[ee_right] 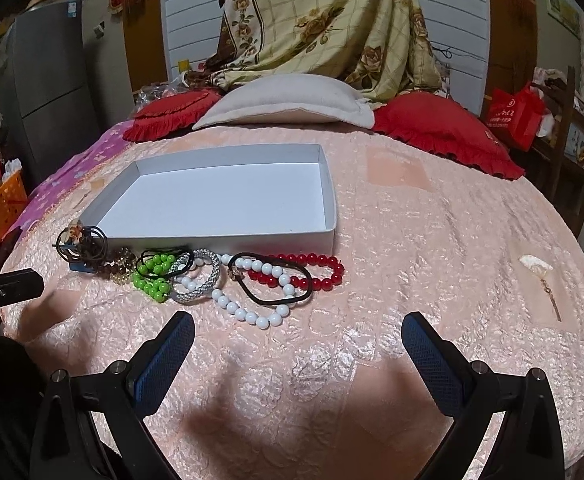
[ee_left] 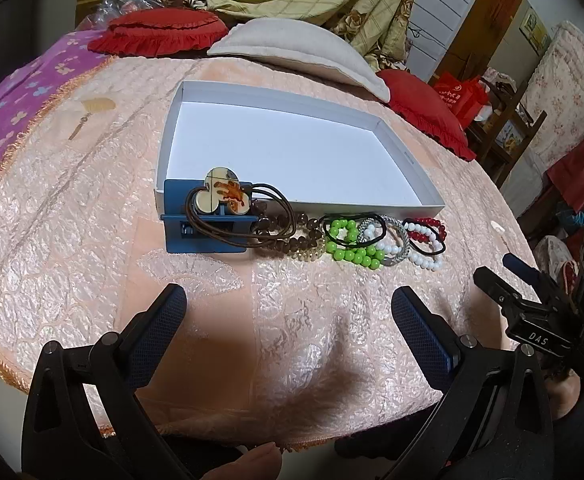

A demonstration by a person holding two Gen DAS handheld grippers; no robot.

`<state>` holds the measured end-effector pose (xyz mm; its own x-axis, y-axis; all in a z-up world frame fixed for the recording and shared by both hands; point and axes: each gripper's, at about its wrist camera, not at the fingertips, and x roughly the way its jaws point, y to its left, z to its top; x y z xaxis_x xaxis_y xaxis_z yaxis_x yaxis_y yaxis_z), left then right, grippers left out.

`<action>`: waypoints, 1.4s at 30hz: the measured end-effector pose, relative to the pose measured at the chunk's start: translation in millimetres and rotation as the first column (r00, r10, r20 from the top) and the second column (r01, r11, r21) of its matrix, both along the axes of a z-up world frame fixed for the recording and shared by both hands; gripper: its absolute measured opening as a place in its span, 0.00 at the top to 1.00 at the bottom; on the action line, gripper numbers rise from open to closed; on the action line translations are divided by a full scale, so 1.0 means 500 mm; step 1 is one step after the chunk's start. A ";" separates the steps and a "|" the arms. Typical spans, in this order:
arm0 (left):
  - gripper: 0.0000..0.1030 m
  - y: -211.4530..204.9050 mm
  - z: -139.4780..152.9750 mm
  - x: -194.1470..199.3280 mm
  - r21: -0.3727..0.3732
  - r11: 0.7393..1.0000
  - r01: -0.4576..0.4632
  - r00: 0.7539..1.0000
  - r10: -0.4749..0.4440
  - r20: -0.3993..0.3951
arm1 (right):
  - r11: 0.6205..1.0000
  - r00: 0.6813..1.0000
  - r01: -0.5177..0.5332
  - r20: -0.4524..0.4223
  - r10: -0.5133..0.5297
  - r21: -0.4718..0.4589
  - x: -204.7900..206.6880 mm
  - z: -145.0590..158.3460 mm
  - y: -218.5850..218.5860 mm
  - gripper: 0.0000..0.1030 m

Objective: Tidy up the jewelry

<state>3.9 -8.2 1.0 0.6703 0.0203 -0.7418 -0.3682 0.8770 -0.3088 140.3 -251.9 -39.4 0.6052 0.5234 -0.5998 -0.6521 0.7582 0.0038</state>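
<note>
Place: a lived-in home bedroom.
Bed: a peach quilted bedspread (ee_right: 431, 240) covers the whole work surface, with a purple flowered sheet (ee_left: 16, 92) showing at one edge.
Pillows: a cream pillow (ee_right: 288, 100) lies at the head between two red ruffled cushions (ee_right: 443, 132).
Bedding: a floral checked quilt (ee_right: 323, 20) is heaped against the white slatted wall (ee_right: 459, 12).
Furniture: a grey refrigerator (ee_right: 48, 92) stands on one side and a dark wooden shelf (ee_right: 571, 140) on the other.
Clutter: a red shopping bag (ee_right: 515, 112) and an orange plastic basket (ee_right: 0, 208) sit beside the bed.
</note>
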 end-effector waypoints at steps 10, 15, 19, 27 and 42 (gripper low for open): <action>0.00 0.000 0.001 -0.001 0.005 1.000 0.001 1.000 -0.001 0.002 | 0.999 0.999 -0.037 0.022 0.037 0.002 -0.013 -0.001 0.010 0.00; 0.00 -0.001 0.002 -0.002 0.020 1.000 -0.001 1.000 0.001 0.029 | 0.997 0.997 -0.066 -0.028 0.065 -0.028 -0.010 -0.019 0.023 0.00; 0.00 0.004 0.013 -0.014 0.030 0.999 -0.019 0.996 0.016 0.085 | 0.996 0.997 -0.079 -0.004 0.079 -0.029 -0.021 -0.012 0.029 0.00; 0.00 0.028 0.041 -0.007 0.033 0.998 0.049 0.999 -0.049 0.022 | 0.997 0.997 -0.074 -0.004 0.074 0.037 -0.019 0.008 0.046 0.00; 0.01 0.079 0.035 -0.024 0.183 0.983 0.015 0.999 -0.005 -0.055 | 0.899 0.905 -0.367 -0.132 0.404 0.240 -0.046 0.011 0.186 0.22</action>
<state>-8.2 31.2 18.5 0.6304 0.1532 -0.7610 -0.3712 0.9205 -0.1222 117.4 -158.8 -34.0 0.2260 0.8165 -0.5313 -0.8672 0.4171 0.2721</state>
